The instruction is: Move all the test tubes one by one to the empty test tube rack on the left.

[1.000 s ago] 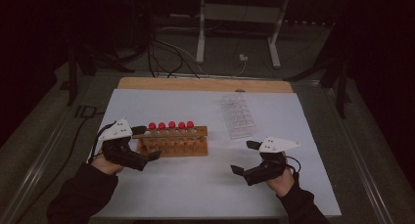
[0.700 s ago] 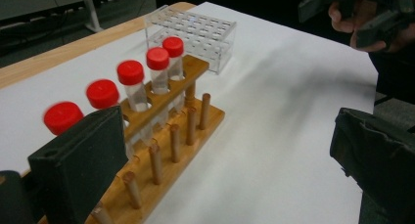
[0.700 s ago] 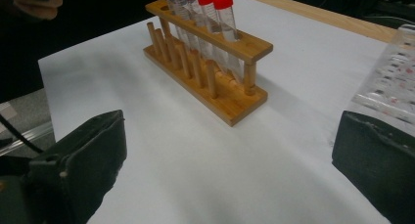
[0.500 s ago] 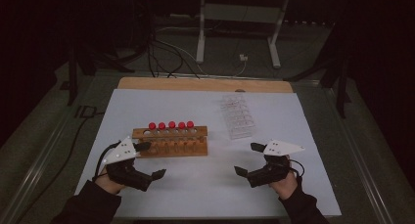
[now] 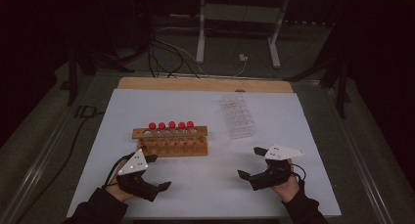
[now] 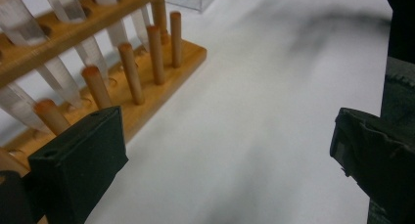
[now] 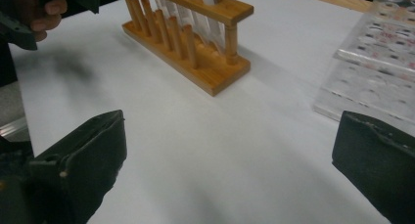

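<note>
A dark room with stand legs and loose cables surrounds the white-topped desk point(image 5: 303, 136). The left tongs point(image 5: 155, 172) are released, jaws spread wide with nothing between them, and they now sit at the near edge of the desk, drawn back from the wooden rack point(image 5: 170, 141) they were right up against a second ago. In the left gripper view the rack's pegs and clear tubes point(image 6: 63, 70) stand just beyond the left jaw, not touching it. The right tongs point(image 5: 248, 164) are likewise released and empty, and have barely shifted over the same second; ahead of them lies bare desk, with the rack farther off to their left and the clear plastic tray point(image 5: 237, 115) beyond them. The red-capped tubes point(image 5: 171, 124) all remain seated in the rack. The pull-back suggests either a reset before a fresh approach or a finished step; no tube is in hand.
</note>
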`<state>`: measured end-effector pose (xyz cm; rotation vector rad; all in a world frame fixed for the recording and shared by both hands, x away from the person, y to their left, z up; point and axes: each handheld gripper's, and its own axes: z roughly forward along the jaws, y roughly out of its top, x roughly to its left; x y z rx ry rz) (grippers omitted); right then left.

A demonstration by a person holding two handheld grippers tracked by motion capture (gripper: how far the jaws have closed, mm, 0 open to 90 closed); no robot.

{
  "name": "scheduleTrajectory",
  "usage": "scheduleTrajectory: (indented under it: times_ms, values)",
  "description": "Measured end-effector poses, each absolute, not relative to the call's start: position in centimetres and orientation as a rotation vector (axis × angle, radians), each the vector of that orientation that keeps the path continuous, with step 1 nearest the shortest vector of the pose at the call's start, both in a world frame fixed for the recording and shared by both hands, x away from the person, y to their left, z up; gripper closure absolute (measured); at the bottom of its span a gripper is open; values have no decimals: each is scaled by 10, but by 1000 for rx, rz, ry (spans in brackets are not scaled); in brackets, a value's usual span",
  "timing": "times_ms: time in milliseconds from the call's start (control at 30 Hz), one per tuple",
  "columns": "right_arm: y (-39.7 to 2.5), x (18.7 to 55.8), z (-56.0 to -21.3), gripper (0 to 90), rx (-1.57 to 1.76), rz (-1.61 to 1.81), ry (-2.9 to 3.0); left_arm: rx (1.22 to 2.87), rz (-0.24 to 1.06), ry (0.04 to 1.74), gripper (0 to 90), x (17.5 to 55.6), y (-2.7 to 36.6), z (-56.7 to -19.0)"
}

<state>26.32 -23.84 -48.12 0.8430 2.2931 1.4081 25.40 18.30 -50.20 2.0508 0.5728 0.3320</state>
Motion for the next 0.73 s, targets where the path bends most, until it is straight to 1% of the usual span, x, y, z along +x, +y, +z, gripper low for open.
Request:
scheduleTrajectory:
  times_ms: [300,467,733]
  values:
    - [-243,265,-489,0,851,1382,2288,2067,407,598,11,253,192,-522]
    - [-242,266,-491,0,840,1366,2285,2055,401,618,11,255,193,-523]
    - [-240,266,-493,0,825,1346,2303,2057,373,606,11,255,190,-524]
